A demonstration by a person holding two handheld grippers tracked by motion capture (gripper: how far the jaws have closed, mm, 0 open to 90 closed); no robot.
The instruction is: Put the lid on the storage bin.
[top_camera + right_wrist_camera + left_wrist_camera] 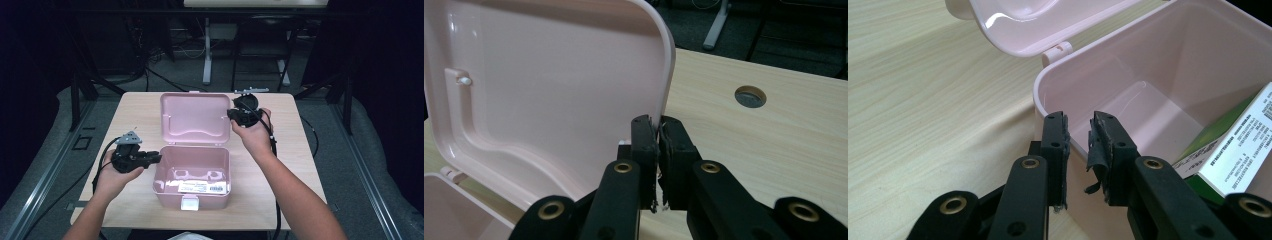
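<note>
A pink plastic box was seen on the wooden table, its lid swung back and standing nearly upright behind the tub.

The left gripper was held level at the tub's left wall. In the left gripper view, the rim of the box passed between the two jaws, one jaw outside the wall and the other over the inside. The pads stood a little apart, and a gap showed on either side of the rim, so the jaws were read as open, with no pressing on the wall. Just beyond the inner jaw, inside the tub, a green and white carton was lying against the near wall.

The right gripper was held at the lid's right edge, near its upper corner. In the right gripper view, the jaws were seen pressed together with only a hairline between the pads, and the lid's edge rose directly ahead of the tips. Whether the thin edge was actually pinched could not be told; the jaws were taken as closed. To the far side of this gripper, a round cable hole was seen in the tabletop.
</note>
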